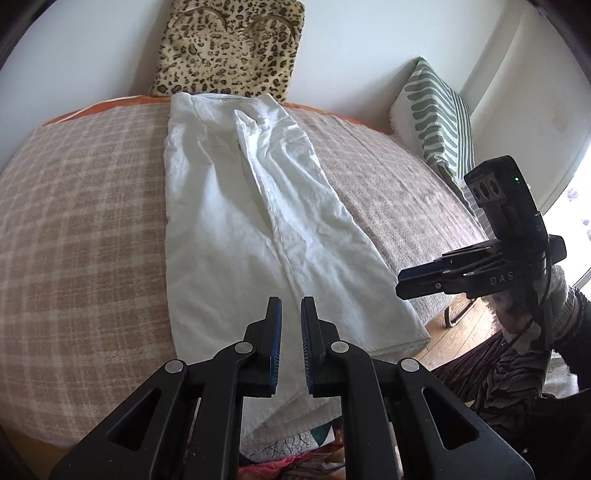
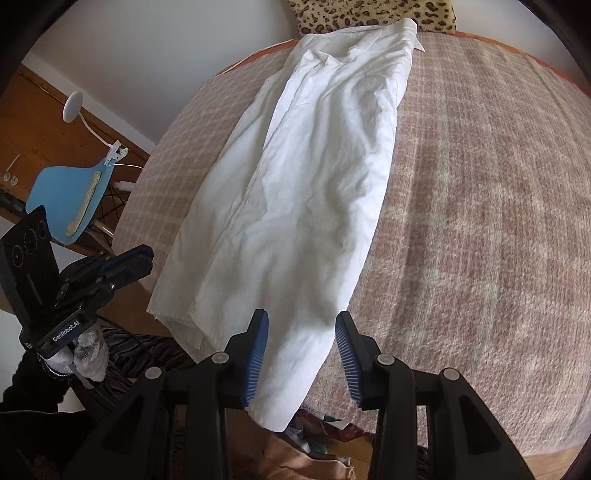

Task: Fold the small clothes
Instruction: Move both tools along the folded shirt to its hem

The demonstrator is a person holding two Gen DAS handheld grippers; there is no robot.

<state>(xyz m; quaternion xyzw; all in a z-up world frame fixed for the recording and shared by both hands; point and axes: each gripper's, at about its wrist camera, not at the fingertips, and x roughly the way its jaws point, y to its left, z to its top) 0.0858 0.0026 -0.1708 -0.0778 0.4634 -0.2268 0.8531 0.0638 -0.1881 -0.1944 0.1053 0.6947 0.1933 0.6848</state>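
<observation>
- Left wrist view: a white garment (image 1: pixel 236 206) lies lengthwise on a bed covered by a plaid blanket (image 1: pixel 85 236), its far end reaching a leopard-print cushion (image 1: pixel 229 48) against the wall.
- The left gripper (image 1: pixel 291 314) hangs over the garment's near end, its blue-padded jaws nearly together with only a narrow gap and no cloth between them.
- The garment's near right corner hangs over the bed edge, just left of the right gripper (image 1: pixel 406 284), which sits off the bed's side, clear of the cloth; from here I cannot tell how its jaws stand.
- A striped cushion (image 1: pixel 432 114) leans in the far right corner.
- Right wrist view: the same white garment (image 2: pixel 310 177) stretches away from the camera towards the leopard-print cushion (image 2: pixel 369 14).
- The right gripper (image 2: pixel 301 339) has its jaws apart; the garment's near end runs down between them and over the bed edge, and the pads do not press it.
- The left gripper (image 2: pixel 144 258) sits at the left, beside the garment's near left corner, holding nothing.
- A blue chair (image 2: pixel 70 199) stands beyond it.
</observation>
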